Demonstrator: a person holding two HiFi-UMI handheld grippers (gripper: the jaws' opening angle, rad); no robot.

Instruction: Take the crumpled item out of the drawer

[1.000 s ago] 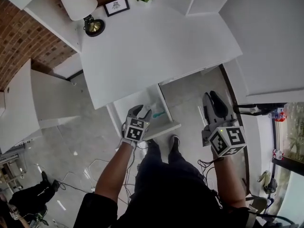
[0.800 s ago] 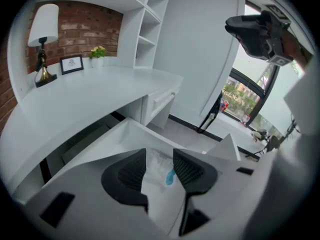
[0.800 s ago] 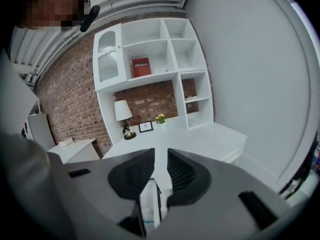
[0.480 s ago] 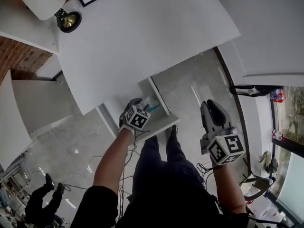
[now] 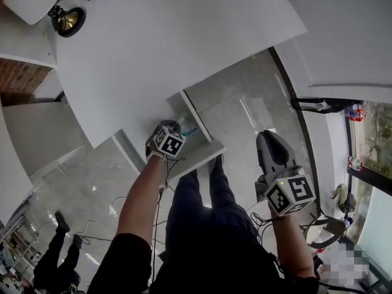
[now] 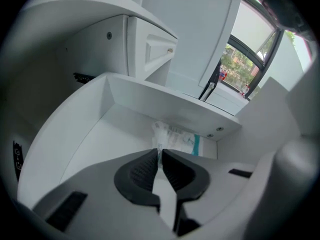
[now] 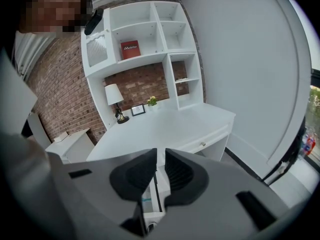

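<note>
Your left gripper (image 6: 160, 151), jaws just closing, pinches the item's (image 6: 180, 140) near edge; the rest lies just beyond, against the drawer's (image 6: 140, 96) wall.

The left arm (image 5: 142, 198) reaches forward and down, and the left claw (image 6: 160, 158) points steeply downward. Its jaws have just been closing and pinch a thin edge of the crumpled item (image 6: 177, 138). The right claw (image 7: 161, 168) tilts gently down off to the side. Its jaws have just been closing too, with a narrow gap and nothing between them.
</note>
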